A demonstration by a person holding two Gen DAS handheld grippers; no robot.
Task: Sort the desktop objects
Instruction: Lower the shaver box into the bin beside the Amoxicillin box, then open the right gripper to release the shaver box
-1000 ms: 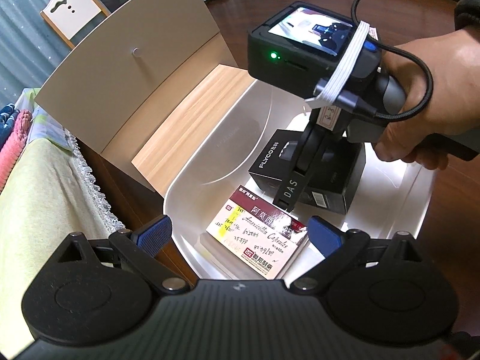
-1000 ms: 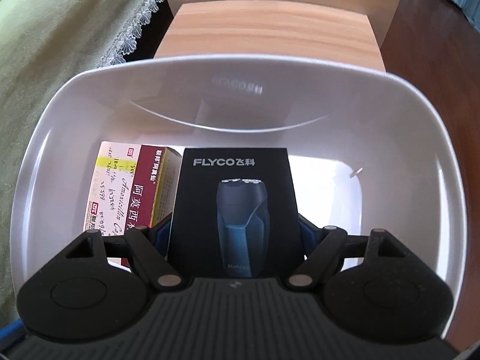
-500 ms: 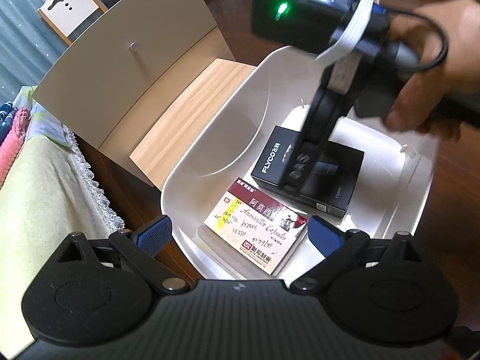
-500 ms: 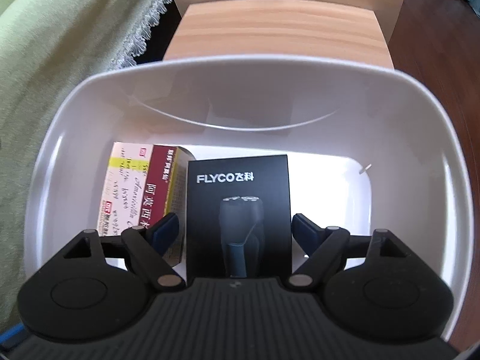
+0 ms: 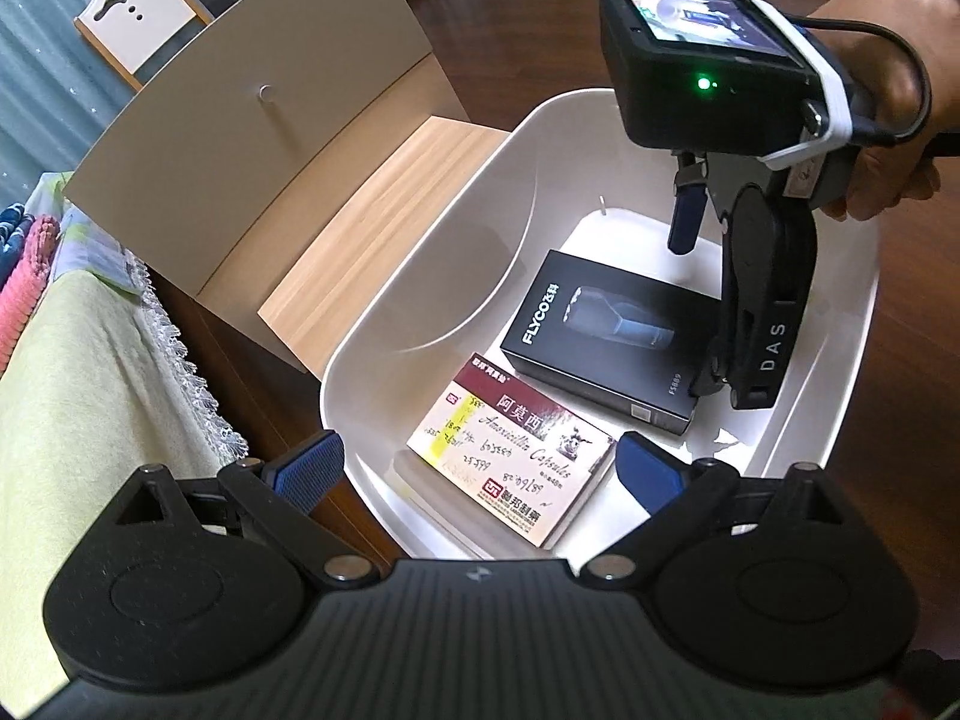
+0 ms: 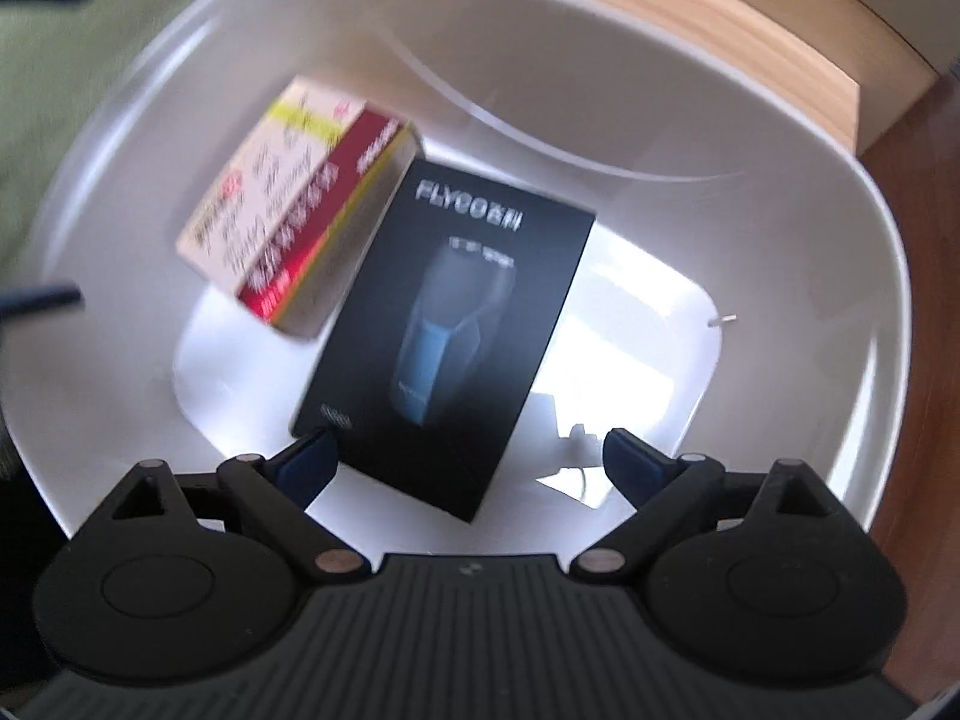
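Two boxes in white tub [image 5: 420, 276]; right gripper [image 6: 468, 462] jaws opening.

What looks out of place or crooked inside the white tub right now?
Nothing spilled or damaged. The black Flyco shaver box lies askew in the white tub, one corner against the red-and-cream medicine box.
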